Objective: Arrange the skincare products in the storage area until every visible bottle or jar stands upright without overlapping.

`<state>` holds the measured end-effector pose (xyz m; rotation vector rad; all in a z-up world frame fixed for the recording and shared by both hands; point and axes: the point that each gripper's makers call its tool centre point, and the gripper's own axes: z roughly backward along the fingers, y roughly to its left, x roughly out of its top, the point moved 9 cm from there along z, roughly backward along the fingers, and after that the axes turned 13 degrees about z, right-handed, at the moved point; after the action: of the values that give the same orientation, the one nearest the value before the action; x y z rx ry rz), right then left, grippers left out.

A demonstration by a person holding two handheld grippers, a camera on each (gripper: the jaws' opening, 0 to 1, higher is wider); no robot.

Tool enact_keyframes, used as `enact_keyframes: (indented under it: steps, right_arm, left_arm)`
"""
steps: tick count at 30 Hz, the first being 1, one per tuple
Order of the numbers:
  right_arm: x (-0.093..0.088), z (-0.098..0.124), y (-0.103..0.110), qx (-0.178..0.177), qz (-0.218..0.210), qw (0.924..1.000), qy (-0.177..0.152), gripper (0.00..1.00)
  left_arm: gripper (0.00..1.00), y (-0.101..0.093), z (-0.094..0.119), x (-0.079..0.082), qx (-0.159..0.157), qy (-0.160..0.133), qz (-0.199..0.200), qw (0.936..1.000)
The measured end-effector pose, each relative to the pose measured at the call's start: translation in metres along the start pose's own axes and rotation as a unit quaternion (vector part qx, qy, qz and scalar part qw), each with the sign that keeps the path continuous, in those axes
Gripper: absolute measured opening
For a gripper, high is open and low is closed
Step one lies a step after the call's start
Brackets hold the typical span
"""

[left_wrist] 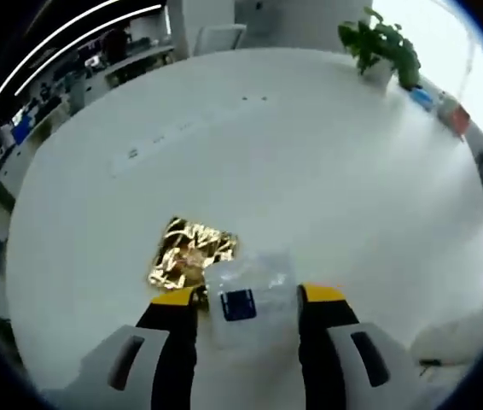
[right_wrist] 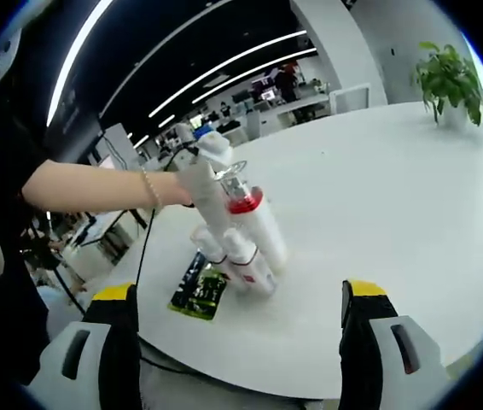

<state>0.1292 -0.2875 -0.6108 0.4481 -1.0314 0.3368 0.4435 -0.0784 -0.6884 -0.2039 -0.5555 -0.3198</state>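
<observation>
The left tongs [left_wrist: 247, 301] squeeze a clear, light jar [left_wrist: 248, 295] low in the frame. The right tongs [right_wrist: 237, 303] gape empty. Smooth white bottles [right_wrist: 246, 243] lie mid-desk; grab their middles.

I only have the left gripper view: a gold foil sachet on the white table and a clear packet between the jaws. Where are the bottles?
Observer: The right gripper view has them: white tubes with red bands, clustered and touching near the table's edge, tilted rather than upright.
Operator: Anything lying beside them?
Observer: A dark green sachet lies flat on the table, right against the cluster.
Operator: Is the right gripper holding anything?
Observer: No. The right gripper is wide open and empty, short of the tubes.
</observation>
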Motion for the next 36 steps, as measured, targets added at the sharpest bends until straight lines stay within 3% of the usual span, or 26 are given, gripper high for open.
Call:
enact_keyframes:
  steps: [17, 22, 36]
  right_arm:
    - [0.000, 0.000, -0.001, -0.001, 0.002, 1.0000, 0.000, 0.98]
    - [0.000, 0.000, -0.001, 0.000, 0.004, 1.0000, -0.001, 0.98]
    - [0.002, -0.001, 0.002, 0.008, 0.014, 0.9999, -0.002, 0.97]
  left_arm:
    - [0.40, 0.002, 0.000, 0.005, -0.009, -0.010, -0.003, 0.9999]
    - [0.40, 0.001, 0.003, 0.006, -0.021, -0.030, -0.014, 0.9992]
    - [0.40, 0.000, 0.047, 0.002, -0.043, -0.089, -0.026, 0.9947]
